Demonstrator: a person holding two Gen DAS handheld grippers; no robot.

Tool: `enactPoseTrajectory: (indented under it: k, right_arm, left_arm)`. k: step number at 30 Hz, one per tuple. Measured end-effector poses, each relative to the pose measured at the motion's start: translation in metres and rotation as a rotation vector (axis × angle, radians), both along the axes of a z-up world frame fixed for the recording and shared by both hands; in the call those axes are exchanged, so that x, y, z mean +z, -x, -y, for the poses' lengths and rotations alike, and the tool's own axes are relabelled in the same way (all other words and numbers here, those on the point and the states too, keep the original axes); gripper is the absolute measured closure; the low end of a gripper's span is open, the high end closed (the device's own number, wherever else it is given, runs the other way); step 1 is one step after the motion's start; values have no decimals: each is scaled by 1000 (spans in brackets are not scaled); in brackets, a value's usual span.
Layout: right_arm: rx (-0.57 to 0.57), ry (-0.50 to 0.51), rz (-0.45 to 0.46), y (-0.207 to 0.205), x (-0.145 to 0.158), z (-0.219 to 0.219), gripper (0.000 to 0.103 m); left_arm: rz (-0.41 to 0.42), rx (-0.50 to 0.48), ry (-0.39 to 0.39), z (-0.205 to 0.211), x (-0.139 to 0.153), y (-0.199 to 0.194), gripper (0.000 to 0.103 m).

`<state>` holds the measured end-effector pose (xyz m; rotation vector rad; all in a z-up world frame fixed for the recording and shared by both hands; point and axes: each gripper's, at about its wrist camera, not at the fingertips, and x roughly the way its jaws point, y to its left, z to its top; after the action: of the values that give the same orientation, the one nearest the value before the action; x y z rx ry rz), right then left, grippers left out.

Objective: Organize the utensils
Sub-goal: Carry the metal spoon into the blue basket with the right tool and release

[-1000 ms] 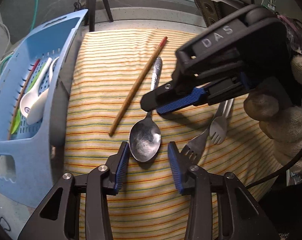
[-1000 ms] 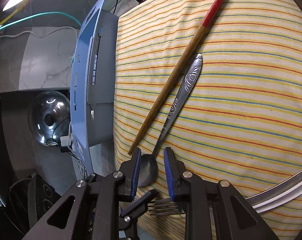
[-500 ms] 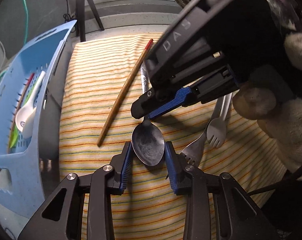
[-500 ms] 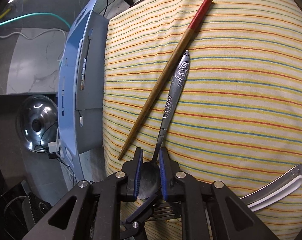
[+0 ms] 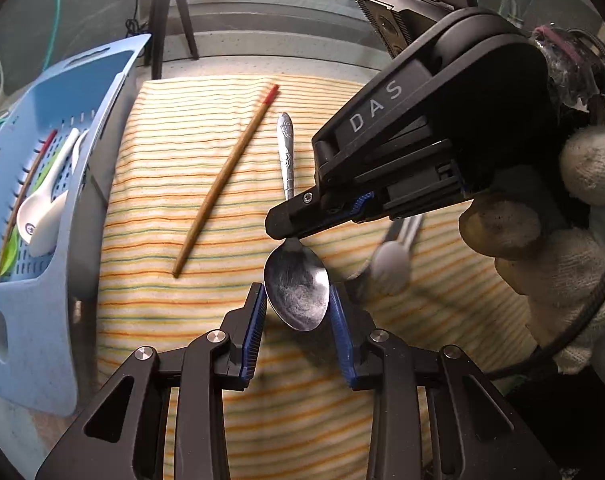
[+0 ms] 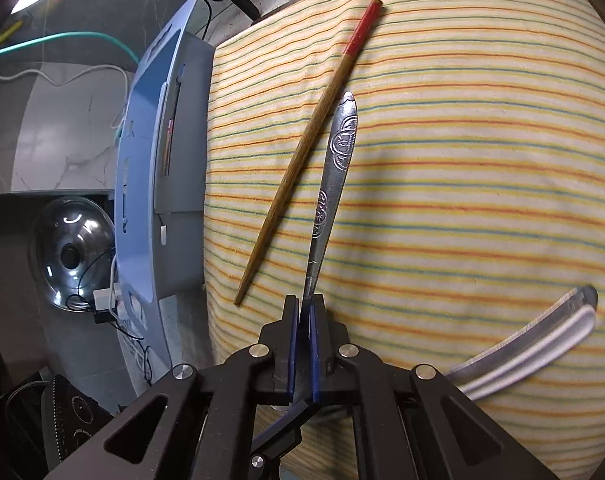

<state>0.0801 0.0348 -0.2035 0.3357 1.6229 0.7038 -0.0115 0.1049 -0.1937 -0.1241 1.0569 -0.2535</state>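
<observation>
Spoon (image 5: 296,294): its bowl sits between the left gripper (image 5: 298,312) pads, narrowly set, seemingly touching both edges. Just beyond, the right gripper (image 6: 302,314) has just closed on the neck. Lift level; basket (image 5: 114,92) lies far left.

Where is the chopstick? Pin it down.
In both views the chopstick lies loose on the striped cloth, between the blue basket and the metal spoon's handle.

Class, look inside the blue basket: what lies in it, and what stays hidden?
Inside the blue basket lie a white spoon, a green utensil and a red-tipped chopstick. Its near wall hides anything lower down.
</observation>
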Motion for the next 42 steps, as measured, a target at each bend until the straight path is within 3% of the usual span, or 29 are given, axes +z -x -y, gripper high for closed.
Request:
enactPoseTrajectory:
  k: [10,20,28,42]
  right_arm:
    - [3,-64,72,4,41,-6,99]
    - [76,-129,179,-9,81,-81,99]
    - [102,-135,188,-26,78,-144,98]
    - [140,-90,181,-38,50,-179,97]
  left_arm:
    - [78,3,-11,-14,32,18,72]
    - [137,78,-65,-67,58,5,72]
    - [125,141,-99,-121,48,-19,72]
    - [63,199,-62,-153,27,-38,73]
